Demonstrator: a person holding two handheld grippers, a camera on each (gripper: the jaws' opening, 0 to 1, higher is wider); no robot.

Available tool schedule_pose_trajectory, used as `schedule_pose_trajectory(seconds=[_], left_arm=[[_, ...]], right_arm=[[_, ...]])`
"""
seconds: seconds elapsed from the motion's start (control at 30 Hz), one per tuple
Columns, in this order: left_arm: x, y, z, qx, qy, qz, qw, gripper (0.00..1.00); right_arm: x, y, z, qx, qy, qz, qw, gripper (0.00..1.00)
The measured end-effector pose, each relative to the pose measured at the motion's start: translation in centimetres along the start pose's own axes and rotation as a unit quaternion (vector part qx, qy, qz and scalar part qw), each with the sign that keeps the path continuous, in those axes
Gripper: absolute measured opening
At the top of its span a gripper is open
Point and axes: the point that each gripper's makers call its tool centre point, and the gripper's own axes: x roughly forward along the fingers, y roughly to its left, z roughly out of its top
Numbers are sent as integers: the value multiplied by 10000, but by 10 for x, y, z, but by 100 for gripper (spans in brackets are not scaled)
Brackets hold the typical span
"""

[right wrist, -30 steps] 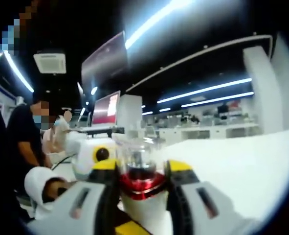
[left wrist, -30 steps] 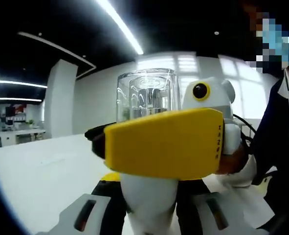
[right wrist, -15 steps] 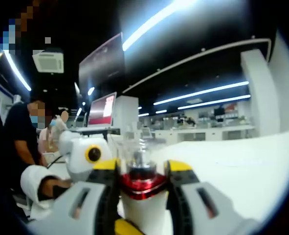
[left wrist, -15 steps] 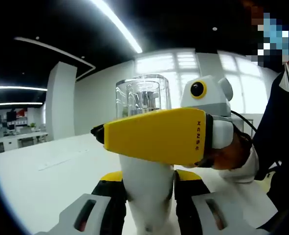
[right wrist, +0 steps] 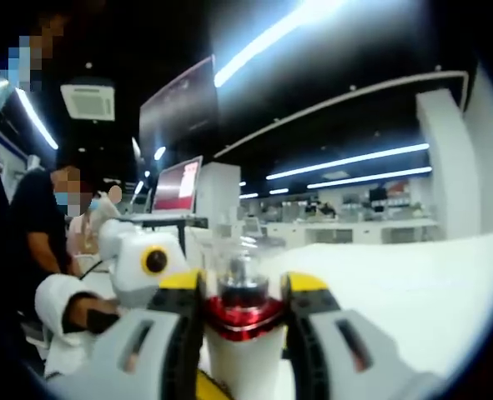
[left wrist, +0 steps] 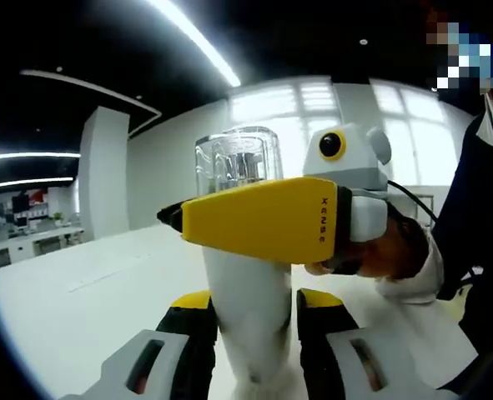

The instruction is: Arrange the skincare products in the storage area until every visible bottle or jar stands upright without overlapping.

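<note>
The bottle [left wrist: 250,317] between my jaws has a smooth, matt white body, a clear glossy plastic cap [left wrist: 236,160] and a shiny metallic red collar [right wrist: 243,312]. My jaws are matt yellow-and-black plastic. The white surface [left wrist: 79,308] looks smooth, faintly glossy.

Bottle [left wrist: 248,300] upright on table [left wrist: 79,308], between both grippers' fingers [left wrist: 192,333].

Ceiling light strips [left wrist: 192,37], white pillar [left wrist: 104,175].
</note>
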Motion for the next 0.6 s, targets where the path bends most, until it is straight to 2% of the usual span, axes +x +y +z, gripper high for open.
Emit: schedule_pose_trajectory(seconds=[0.2,0.3,0.6], left_arm=[[-1,2,1,-66,-17,21,10000,34],[-1,3,1,-45,2,41,10000,34],[-1,7,1,-108,7,113,9999,34]], right_arm=[[0,3,1,-128,-76,217,9997,38],[-1,5,-11,-523,299,320,9977,39],[0,2,-18,-430,443,250,9978,39]])
